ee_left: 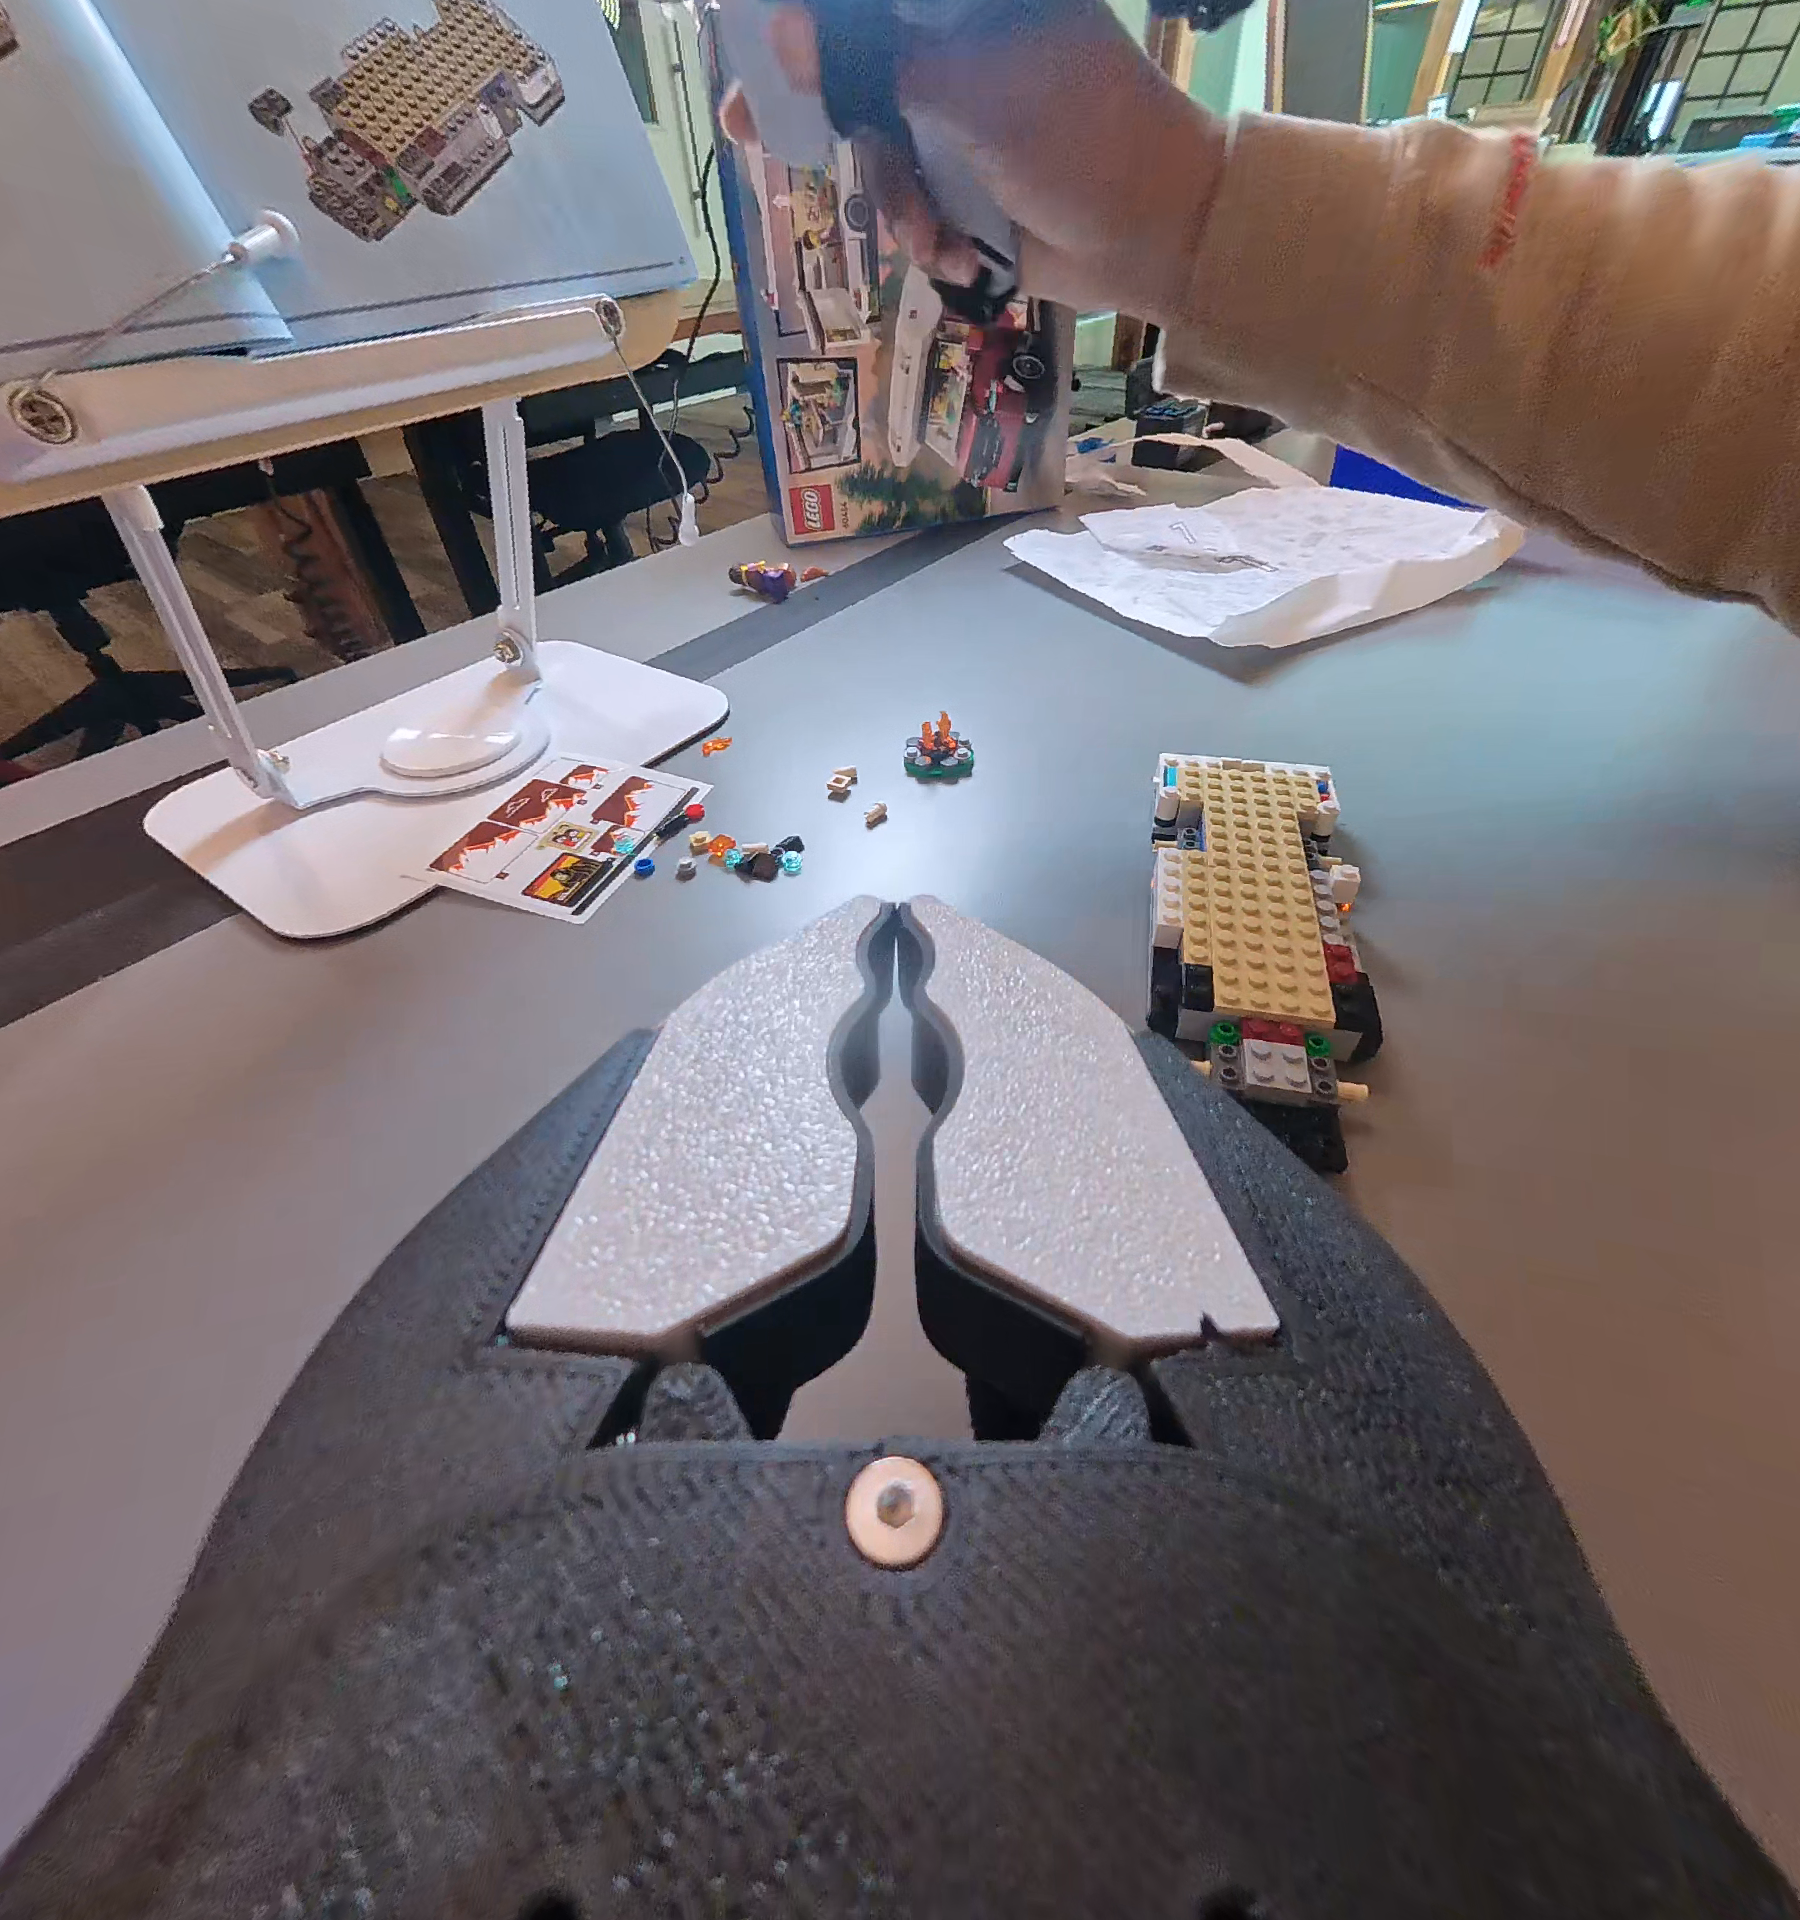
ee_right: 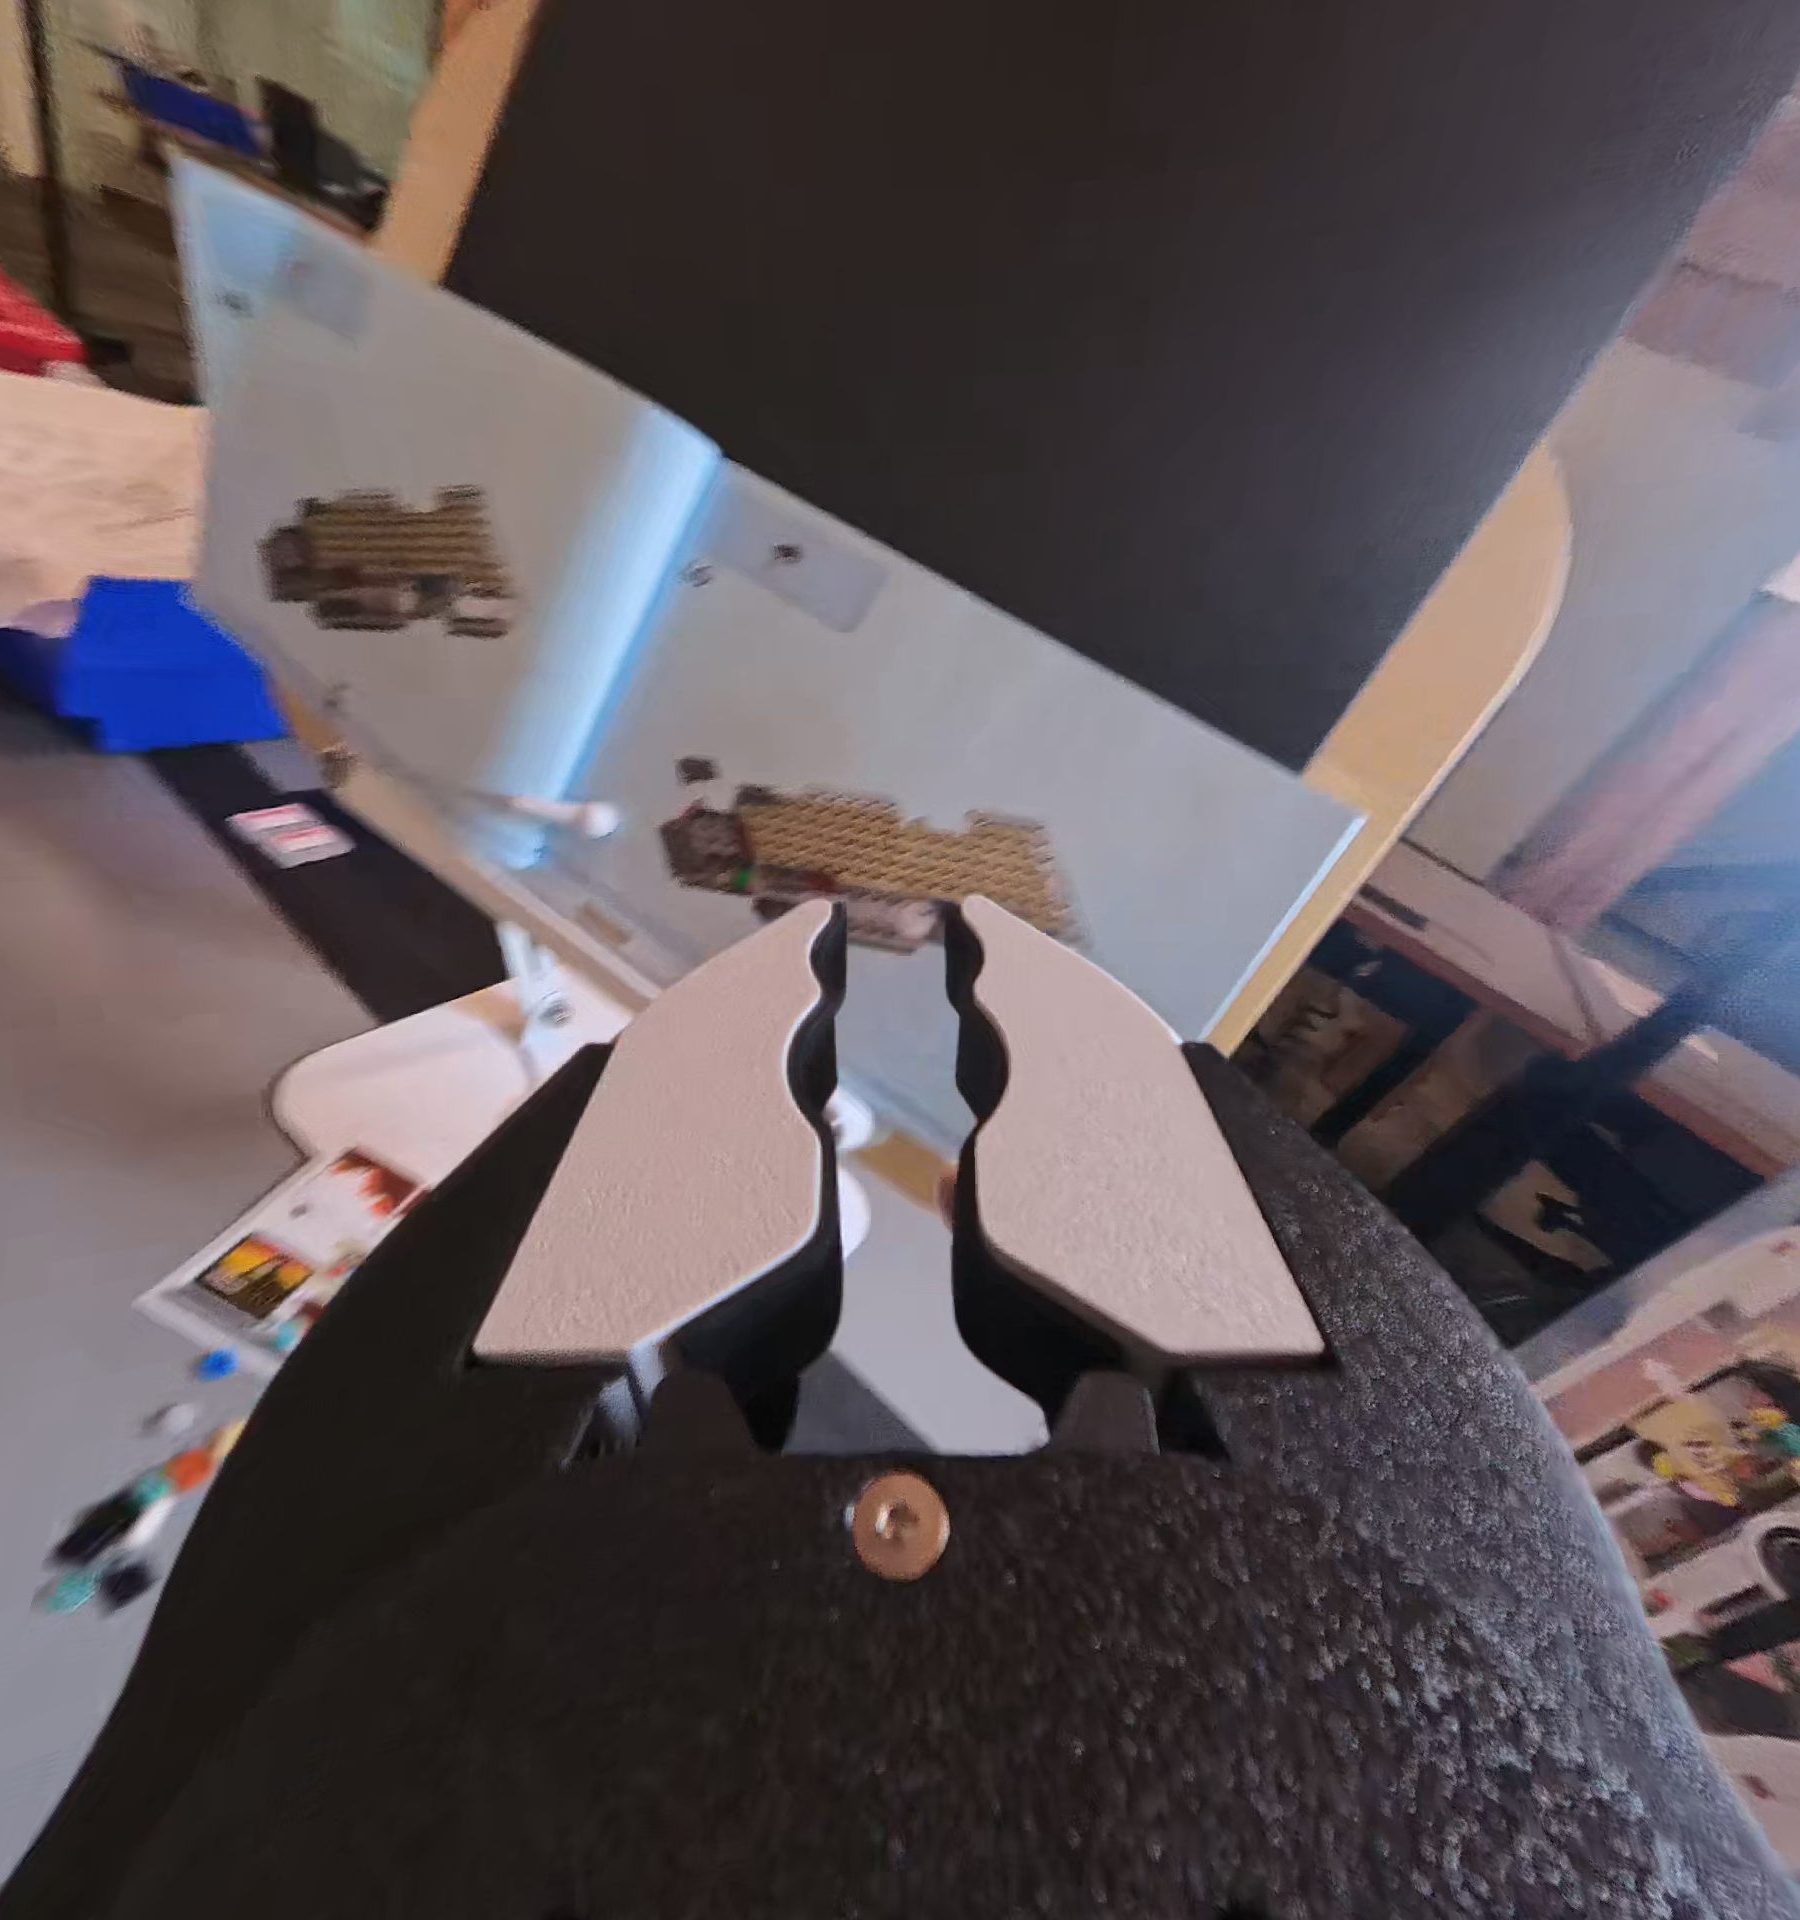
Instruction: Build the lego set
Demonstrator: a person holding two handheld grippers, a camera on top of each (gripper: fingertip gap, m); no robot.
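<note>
Grey table (ee_left: pixel 1498 1351), brick model (ee_left: pixel 1254 925), booklet stand (ee_left: pixel 439 790)

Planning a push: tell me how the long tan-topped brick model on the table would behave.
The brick model lies flat and long, so it would probably slide, not tip. Small protruding pieces at its near end look likely to snap off. It seems rigid, though pushed at one end it might pivot.

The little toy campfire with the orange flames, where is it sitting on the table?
In the left wrist view, the campfire sits on the grey table, beyond the left gripper, between the scattered small pieces and the tan-topped brick vehicle.
</note>
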